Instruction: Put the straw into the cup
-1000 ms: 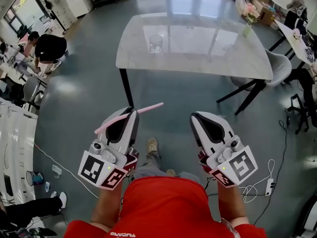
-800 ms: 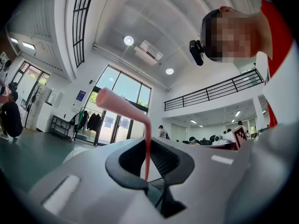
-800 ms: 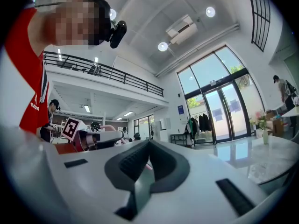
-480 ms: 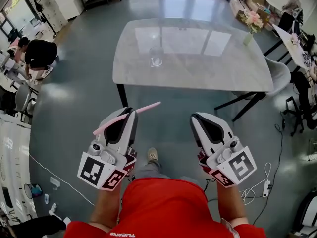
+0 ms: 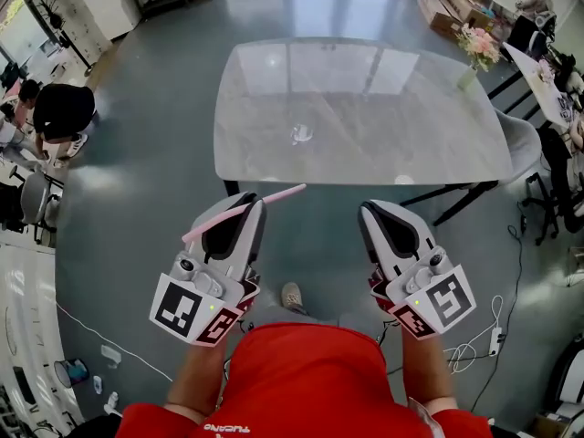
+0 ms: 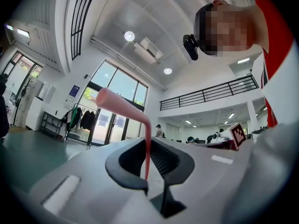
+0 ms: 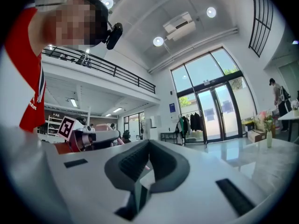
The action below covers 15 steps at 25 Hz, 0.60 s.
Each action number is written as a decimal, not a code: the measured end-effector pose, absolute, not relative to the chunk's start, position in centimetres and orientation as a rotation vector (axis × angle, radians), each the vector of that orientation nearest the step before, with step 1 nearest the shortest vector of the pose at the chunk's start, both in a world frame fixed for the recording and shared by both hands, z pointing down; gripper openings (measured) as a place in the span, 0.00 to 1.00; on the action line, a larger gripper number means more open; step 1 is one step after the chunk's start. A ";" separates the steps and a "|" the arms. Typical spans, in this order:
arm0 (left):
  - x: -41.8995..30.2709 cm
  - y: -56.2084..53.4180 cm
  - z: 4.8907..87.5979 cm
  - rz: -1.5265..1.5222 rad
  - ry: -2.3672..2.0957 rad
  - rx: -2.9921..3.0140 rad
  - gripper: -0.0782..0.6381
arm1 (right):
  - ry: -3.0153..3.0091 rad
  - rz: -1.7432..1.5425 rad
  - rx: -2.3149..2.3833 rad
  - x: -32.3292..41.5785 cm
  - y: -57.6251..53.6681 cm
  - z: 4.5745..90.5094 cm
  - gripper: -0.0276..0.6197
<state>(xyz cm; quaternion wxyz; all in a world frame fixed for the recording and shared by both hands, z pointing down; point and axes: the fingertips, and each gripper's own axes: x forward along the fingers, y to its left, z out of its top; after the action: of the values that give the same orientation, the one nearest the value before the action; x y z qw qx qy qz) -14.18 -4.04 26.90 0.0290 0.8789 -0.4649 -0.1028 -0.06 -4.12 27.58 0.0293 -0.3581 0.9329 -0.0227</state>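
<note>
A pink bendy straw (image 5: pixel 274 198) lies crosswise in my left gripper (image 5: pixel 251 203), which is shut on it; one end sticks out left, the other right. In the left gripper view the straw (image 6: pixel 147 143) rises from between the dark pads (image 6: pixel 128 160) and bends left. A small clear cup (image 5: pixel 301 134) stands on the glass-topped table (image 5: pixel 411 108), well ahead of both grippers. My right gripper (image 5: pixel 372 210) is held level beside the left, shut with nothing in it; its pads (image 7: pixel 135 164) show nothing between them.
A vase of flowers (image 5: pixel 474 55) stands at the table's far right corner, a grey chair (image 5: pixel 525 135) beside it. White cables (image 5: pixel 474 345) lie on the floor at right. A person in black (image 5: pixel 59 108) sits far left. My shoe (image 5: pixel 292 297) shows below.
The table and cup have come nearer in the head view as I walk toward them. Both grippers keep the same pose, and the straw stays gripped in the left one.
</note>
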 end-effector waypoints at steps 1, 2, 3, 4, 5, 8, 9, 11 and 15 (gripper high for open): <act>-14.5 -4.6 26.9 -0.315 -1.426 2.717 0.15 | 2.874 -0.069 -1.118 -0.4 -4.7 27.6 0.05; -14.9 -5.1 27.0 -0.315 -1.421 2.721 0.15 | 2.871 -0.070 -1.129 -0.7 -5.2 27.6 0.05; -15.2 -5.7 27.0 -0.315 -1.418 2.723 0.15 | 2.870 -0.071 -1.138 -0.9 -5.8 27.6 0.05; -15.4 -6.3 27.1 -0.317 -1.416 2.722 0.15 | 2.871 -0.074 -1.145 -1.1 -6.2 27.7 0.05; -15.6 -6.9 27.2 -0.319 -1.414 2.721 0.15 | 2.875 -0.078 -1.151 -1.3 -6.7 27.8 0.05; -16.0 -8.3 27.5 -0.321 -1.402 2.711 0.15 | 2.892 -0.087 -1.167 -1.7 -7.7 28.2 0.05; -16.2 -8.6 27.6 -0.320 -1.399 2.708 0.16 | 2.892 -0.088 -1.172 -1.8 -7.9 28.2 0.05; -16.4 -9.1 27.7 -0.318 -1.399 2.703 0.15 | 2.888 -0.087 -1.178 -1.8 -8.4 28.2 0.05; -16.5 -10.2 28.1 -0.313 -1.405 2.692 0.15 | 2.889 -0.087 -1.179 -1.7 -9.4 28.6 0.05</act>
<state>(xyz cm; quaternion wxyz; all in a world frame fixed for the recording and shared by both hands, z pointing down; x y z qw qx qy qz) -16.47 -10.20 28.15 0.0447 0.8809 -0.4599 -0.1024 -1.65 -9.45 28.59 0.0099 -0.3778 0.9254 -0.0277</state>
